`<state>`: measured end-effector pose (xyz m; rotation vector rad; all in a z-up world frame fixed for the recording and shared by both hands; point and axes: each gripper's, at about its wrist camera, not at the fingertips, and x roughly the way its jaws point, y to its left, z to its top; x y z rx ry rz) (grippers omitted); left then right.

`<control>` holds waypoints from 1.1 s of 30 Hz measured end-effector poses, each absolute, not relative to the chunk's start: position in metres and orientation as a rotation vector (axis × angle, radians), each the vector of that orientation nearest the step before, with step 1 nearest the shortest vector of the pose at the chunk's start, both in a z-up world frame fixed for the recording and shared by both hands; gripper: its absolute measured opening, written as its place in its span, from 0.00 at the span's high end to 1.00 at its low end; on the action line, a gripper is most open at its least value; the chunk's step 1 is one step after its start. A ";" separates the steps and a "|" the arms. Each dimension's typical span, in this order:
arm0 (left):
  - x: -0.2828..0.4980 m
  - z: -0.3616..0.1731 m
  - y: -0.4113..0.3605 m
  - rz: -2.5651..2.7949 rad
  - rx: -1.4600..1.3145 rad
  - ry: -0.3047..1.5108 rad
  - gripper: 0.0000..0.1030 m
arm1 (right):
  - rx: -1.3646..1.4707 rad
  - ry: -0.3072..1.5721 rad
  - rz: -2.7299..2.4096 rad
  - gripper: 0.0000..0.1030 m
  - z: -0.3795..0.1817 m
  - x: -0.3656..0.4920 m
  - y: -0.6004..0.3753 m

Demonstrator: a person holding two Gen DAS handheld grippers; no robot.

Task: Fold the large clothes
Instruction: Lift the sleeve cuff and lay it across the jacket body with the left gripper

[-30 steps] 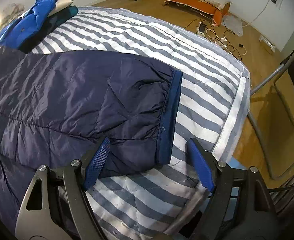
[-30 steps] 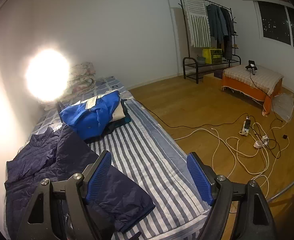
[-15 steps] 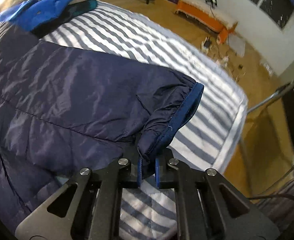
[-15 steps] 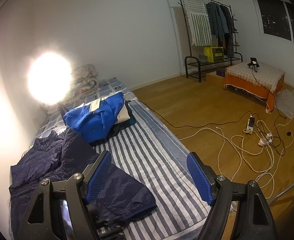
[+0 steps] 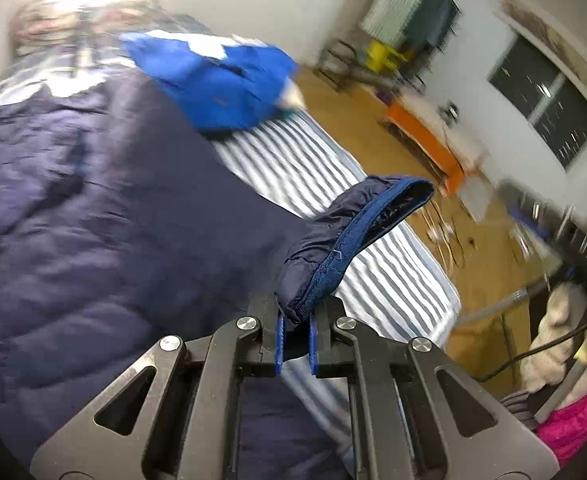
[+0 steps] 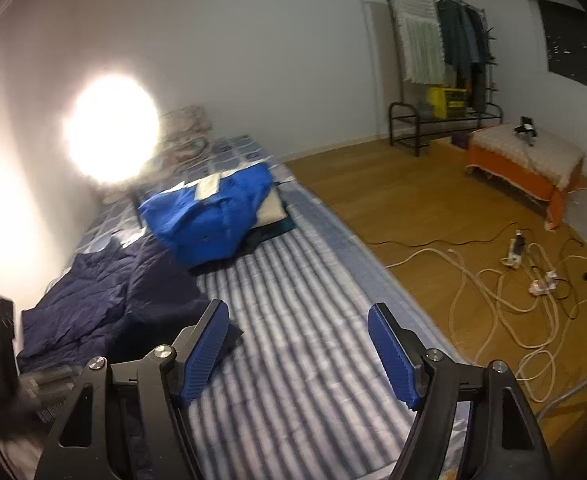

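A navy quilted jacket (image 5: 93,216) lies spread over the striped bed cover (image 5: 301,168). My left gripper (image 5: 295,332) is shut on the jacket's sleeve cuff (image 5: 349,240), which has a brighter blue band and hangs lifted above the bed. In the right wrist view the same jacket (image 6: 105,300) lies at the left on the striped bed cover (image 6: 301,320). My right gripper (image 6: 299,354) hovers over the stripes with its jaws closing and nothing between them.
A bright blue garment (image 6: 209,216) sits on a pile further up the bed, near a glaring lamp (image 6: 111,128). Cables and power strips (image 6: 513,280) litter the wooden floor at right. An orange-covered bench (image 6: 525,164) and a clothes rack (image 6: 445,60) stand by the far wall.
My left gripper closed on the sleeve cuff and lifted it off the bed, swinging up and rolling. The right gripper drifted slightly and its jaws narrowed a little.
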<state>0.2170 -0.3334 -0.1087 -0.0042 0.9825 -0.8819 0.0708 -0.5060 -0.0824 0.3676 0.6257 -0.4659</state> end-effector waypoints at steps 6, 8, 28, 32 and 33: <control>0.280 -0.091 -0.245 -0.713 -0.137 0.925 0.94 | 0.314 0.675 -0.406 0.33 -0.090 0.100 -0.479; 0.300 -0.089 -0.213 -0.645 -0.168 0.900 0.94 | 0.288 0.694 -0.375 0.34 -0.093 0.111 -0.468; 0.441 -0.170 0.017 -0.128 -0.380 0.811 0.94 | 0.114 0.844 -0.039 0.40 -0.133 0.253 -0.364; 0.457 -0.190 0.027 -0.170 -0.402 0.827 0.94 | 0.035 0.846 0.011 0.49 -0.155 0.313 -0.340; 0.458 -0.193 0.030 -0.164 -0.395 0.832 0.93 | 0.023 0.851 0.013 0.52 -0.160 0.323 -0.336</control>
